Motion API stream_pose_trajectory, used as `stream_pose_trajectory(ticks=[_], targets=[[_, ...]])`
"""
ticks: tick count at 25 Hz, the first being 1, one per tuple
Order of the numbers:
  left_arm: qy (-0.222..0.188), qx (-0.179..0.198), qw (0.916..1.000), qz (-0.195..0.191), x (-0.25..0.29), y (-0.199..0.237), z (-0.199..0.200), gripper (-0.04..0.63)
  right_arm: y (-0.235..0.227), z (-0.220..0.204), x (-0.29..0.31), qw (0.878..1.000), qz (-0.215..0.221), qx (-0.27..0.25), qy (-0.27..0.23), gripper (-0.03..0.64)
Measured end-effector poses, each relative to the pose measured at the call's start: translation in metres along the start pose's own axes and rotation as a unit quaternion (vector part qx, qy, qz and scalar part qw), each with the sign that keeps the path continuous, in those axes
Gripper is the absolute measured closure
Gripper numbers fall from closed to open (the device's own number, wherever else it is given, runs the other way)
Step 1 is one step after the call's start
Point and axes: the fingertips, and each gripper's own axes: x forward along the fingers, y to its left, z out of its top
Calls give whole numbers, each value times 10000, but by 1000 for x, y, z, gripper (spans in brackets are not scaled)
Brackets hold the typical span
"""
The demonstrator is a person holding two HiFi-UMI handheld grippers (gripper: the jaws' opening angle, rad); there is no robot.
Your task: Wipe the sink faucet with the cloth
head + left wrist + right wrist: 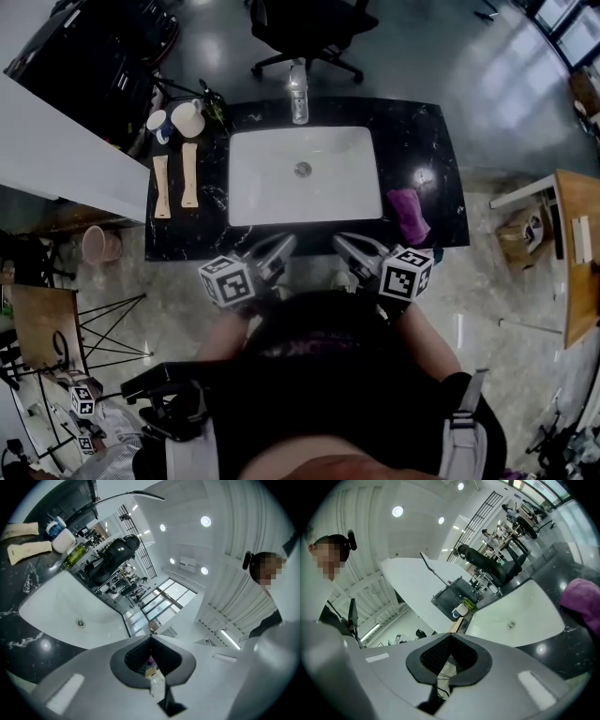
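Observation:
The chrome faucet (298,94) stands at the far rim of the white sink (281,202), which is set in a black marble counter. The purple cloth (409,214) lies crumpled on the counter right of the basin, and it also shows at the right edge of the right gripper view as the cloth (583,599). Both grippers hover side by side over the counter's near edge, apart from cloth and faucet. My left gripper (284,244) is shut and empty, its tips meeting (151,637). My right gripper (339,242) is shut and empty too (451,636).
Left of the sink lie two beige wooden pieces (161,186), with two cups (173,120) and a green bottle (214,108) behind them. An office chair (309,28) stands beyond the counter. A wooden table (577,253) is at the right.

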Motion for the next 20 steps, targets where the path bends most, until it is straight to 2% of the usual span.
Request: stream_pose_trajectory(ticks=[20], targets=[[-25, -26, 10000, 59, -2, 1, -1, 595, 1, -3, 3, 9999, 45, -28, 161, 606]])
